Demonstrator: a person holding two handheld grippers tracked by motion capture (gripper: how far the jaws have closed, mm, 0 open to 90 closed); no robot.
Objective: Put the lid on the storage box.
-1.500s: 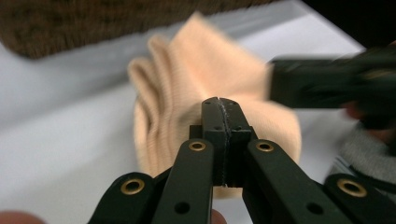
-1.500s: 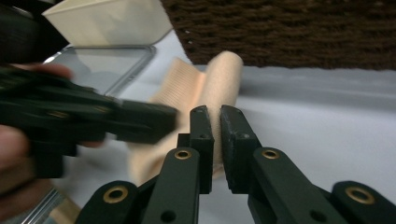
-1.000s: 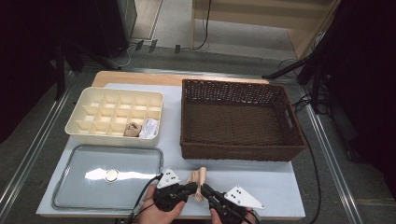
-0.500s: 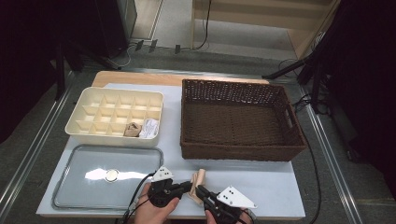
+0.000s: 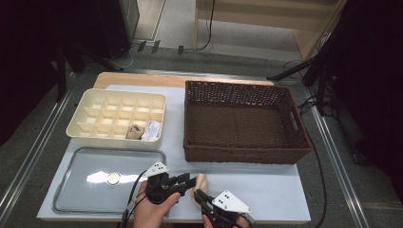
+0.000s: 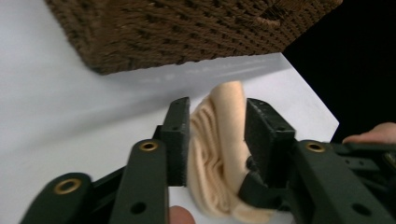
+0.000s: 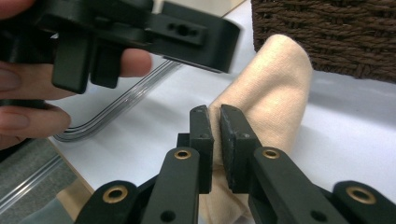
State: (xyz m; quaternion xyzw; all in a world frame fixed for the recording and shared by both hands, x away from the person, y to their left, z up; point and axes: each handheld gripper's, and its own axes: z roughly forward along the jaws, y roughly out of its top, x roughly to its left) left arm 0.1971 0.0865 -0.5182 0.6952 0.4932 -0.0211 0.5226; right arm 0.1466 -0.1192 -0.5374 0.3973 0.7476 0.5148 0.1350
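Cloth: one beige knitted cloth (image 5: pixel 200 184), folded into a soft roll with fine ribs along its length and a rounded end toward the basket.
Cloth position: on the white table cover, just in front of the basket's near wall, between the two grippers.
Left gripper (image 6: pixel 217 135): jaws have just been opening; they stand spread, one on each side of the cloth, and whether the pads touch it cannot be told.
Right gripper (image 7: pixel 216 122): jaws nearly together, pinching an edge of the cloth.
Count of containers: one dark brown woven basket (image 5: pixel 242 152); one cream divided box (image 5: pixel 116 141); one metal tray (image 5: pixel 71 199).
Box contents: one brown piece (image 5: pixel 135 131) and one white piece (image 5: pixel 152 130), in neighbouring compartments of the near row.
Tray contents: one small round disc (image 5: pixel 113 178).
Hands: two, each holding one gripper, at the near edge.
Surface: wooden table (image 5: pixel 142 80) under a white cover (image 5: pixel 266 185).
Room: grey floor, dark surroundings, cables and a pale wooden frame beyond the table.
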